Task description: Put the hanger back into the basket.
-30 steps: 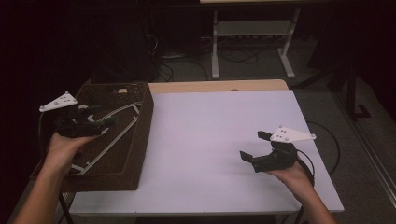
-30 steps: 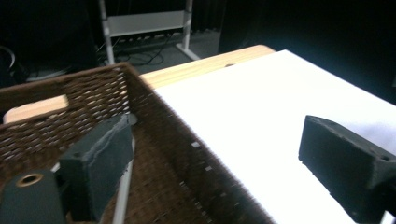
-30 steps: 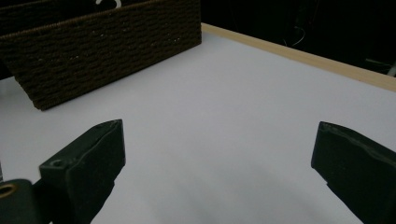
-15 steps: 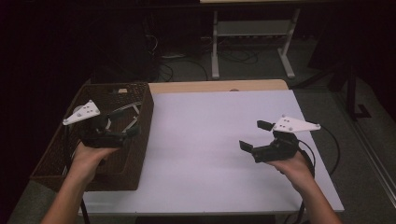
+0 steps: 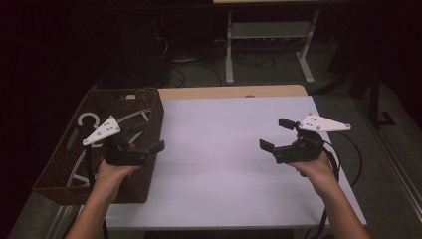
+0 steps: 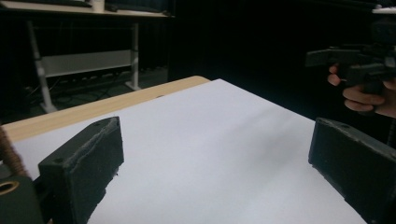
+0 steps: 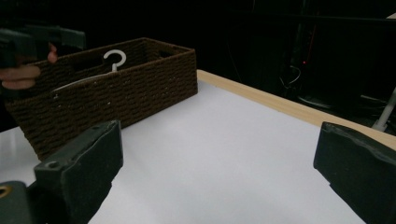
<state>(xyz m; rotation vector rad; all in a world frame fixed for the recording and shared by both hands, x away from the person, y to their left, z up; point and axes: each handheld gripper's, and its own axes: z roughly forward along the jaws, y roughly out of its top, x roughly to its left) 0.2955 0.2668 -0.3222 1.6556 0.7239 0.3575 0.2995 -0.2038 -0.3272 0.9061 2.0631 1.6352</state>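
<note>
1. The left gripper (image 5: 144,139) hung over the right wall of the basket (image 5: 54,172), near the left edge of the tabletop (image 5: 224,149). Its jaws were spread wide and held nothing; the left gripper view showed bare white surface between them.

2. The right gripper (image 5: 274,135) was held above the tabletop near its right edge, well apart from the basket. Its jaws were also spread and empty, as the right gripper view confirmed.

3. The hanger (image 5: 89,120) lay inside the basket, its white hook toward the far left corner and its arms running toward the near side. In the right gripper view the hook (image 7: 114,58) rose just above the basket's rim. Neither gripper touched it.

4. Judged from this, the work looked to be at its start: the hanger was not yet out of the basket, and nothing had been laid on the tabletop.

5. What seemed left was nearly everything: bringing the left gripper down into the basket, pinching the hanger, lifting it clear of the wall and setting it on the white surface, perhaps with help from the right gripper.

6. How many hangers lay in the basket could not be told; the thin white curves there might have been one or more.
</note>
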